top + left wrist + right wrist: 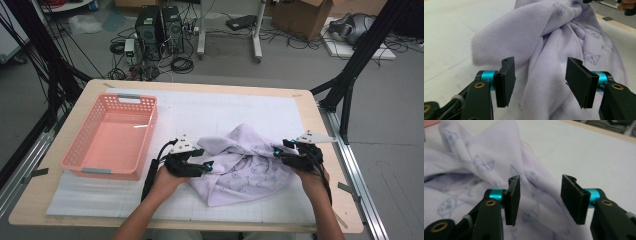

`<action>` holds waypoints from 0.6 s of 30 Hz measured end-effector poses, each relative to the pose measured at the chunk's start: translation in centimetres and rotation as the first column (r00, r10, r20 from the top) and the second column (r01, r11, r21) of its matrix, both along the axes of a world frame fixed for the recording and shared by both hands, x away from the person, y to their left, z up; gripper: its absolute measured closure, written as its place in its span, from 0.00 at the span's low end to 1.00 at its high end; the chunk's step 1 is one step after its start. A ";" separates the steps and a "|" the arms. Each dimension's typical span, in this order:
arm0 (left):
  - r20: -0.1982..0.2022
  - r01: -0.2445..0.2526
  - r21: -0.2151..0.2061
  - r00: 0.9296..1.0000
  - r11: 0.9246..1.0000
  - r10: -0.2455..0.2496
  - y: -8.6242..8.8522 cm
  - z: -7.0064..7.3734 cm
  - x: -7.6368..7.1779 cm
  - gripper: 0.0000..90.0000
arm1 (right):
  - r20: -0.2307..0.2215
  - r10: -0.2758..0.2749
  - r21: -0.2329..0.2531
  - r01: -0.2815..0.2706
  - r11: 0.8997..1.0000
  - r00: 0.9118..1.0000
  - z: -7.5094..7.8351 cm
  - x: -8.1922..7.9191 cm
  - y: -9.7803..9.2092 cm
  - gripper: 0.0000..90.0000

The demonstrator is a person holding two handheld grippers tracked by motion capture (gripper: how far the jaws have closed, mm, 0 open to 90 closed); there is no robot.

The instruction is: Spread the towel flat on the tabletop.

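Fingers (pixel 505 82) of the left gripper (pixel 206 166) spread wide, nothing between them, aimed at the near left folds of the crumpled lilac fleece blanket with faint printed cartoon figures (pixel 245 162). Left gripper view: soft cloth bunched just ahead of the gap, a stitched hem running down the middle, no pinch made.

Further left on the light wooden desk (pixel 30 200), well apart from the work: shallow pink plastic basket with a perforated wall (pixel 150 132), nothing in it, resting on the white gridded mat (pixel 215 112).

Centre: blanket heaped on the mat, rumpled, one pointed corner drooping toward the near edge, ridges gathered up toward the right.

Right: right gripper (pixel 277 151) at the blanket's right edge, its fingers (pixel 514 200) likewise parted and holding nothing, a raised fold lying in front of them in the right gripper view.

Step in hand, by the look of it: lining up a two-sided grasp on the cloth, probably to spread or fold it, perhaps for the basket afterwards.

Next move likely calls for easing each pair of fingers forward over a single edge or corner, not a thick bunch, then closing both firmly before lifting, so the fabric opens flat rather than dragging in a lump.
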State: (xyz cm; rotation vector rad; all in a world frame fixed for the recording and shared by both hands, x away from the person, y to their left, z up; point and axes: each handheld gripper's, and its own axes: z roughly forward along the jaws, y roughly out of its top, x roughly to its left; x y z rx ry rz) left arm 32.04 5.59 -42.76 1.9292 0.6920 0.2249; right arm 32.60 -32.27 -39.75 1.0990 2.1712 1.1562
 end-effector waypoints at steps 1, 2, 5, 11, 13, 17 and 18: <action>-0.005 0.010 0.007 1.000 1.000 -0.010 -0.5 -0.1 0.2 0.45 | 0.000 0.000 0.000 0.000 1.000 1.000 0.0 0.0 0.0 0.54; -0.004 0.017 0.013 1.000 1.000 -0.017 -0.9 -0.2 0.3 0.45 | -0.010 0.029 -0.027 -0.029 0.999 1.000 0.2 1.0 1.2 0.54; -0.015 0.030 0.030 0.999 0.999 -0.029 -2.0 -0.7 0.7 0.47 | -0.046 0.060 -0.043 -0.062 0.997 0.997 0.1 2.5 2.5 0.55; -0.058 0.052 0.090 0.997 0.995 -0.047 -3.1 -1.7 1.0 0.63 | -0.137 0.108 -0.073 -0.119 0.990 0.985 -1.5 4.8 4.4 0.58; -0.053 0.066 0.088 0.997 0.994 -0.061 -3.1 -1.8 0.7 0.75 | -0.148 0.111 -0.079 -0.124 0.989 0.983 -1.9 5.1 4.6 0.58; -0.028 0.067 0.084 0.997 0.994 -0.065 -2.5 -1.2 0.1 0.83 | -0.169 0.124 -0.083 -0.139 0.987 0.978 -2.1 6.2 5.4 0.93; -0.020 0.062 0.074 0.998 0.995 -0.061 -2.3 -1.1 -0.2 0.83 | -0.161 0.114 -0.083 -0.129 0.988 0.980 -1.8 6.5 5.5 0.93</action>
